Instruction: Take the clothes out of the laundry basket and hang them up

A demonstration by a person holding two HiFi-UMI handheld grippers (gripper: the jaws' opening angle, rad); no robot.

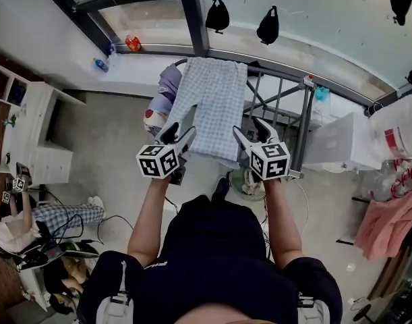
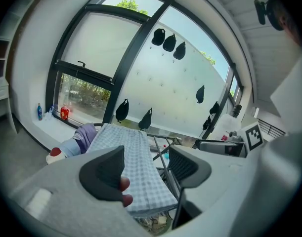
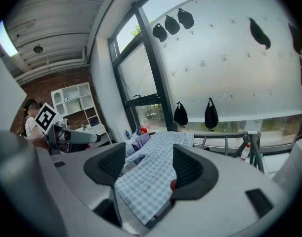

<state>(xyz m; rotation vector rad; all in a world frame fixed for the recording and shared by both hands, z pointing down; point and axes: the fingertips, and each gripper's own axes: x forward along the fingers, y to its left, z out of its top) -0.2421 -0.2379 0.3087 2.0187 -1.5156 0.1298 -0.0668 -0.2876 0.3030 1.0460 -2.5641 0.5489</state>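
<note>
A blue-and-white checked garment (image 1: 212, 103) hangs draped over the top of a metal drying rack (image 1: 297, 123) by the window. My left gripper (image 1: 181, 132) is held near the garment's lower left edge and is open, with nothing between its fingers. My right gripper (image 1: 249, 128) is open too, near the lower right edge. In the left gripper view the checked garment (image 2: 136, 167) lies beyond the spread jaws of the left gripper (image 2: 147, 157), not touched. The right gripper view shows the same garment (image 3: 151, 174) past the right gripper (image 3: 148, 157).
Purple and light blue clothes (image 1: 166, 86) hang at the rack's left end. Bottles (image 1: 133, 42) stand on the window sill, and black bags (image 1: 217, 13) hang on the glass. There is a white shelf (image 1: 30, 127) at the left, another person (image 1: 30, 225) at the lower left and pink cloth (image 1: 388, 225) at the right.
</note>
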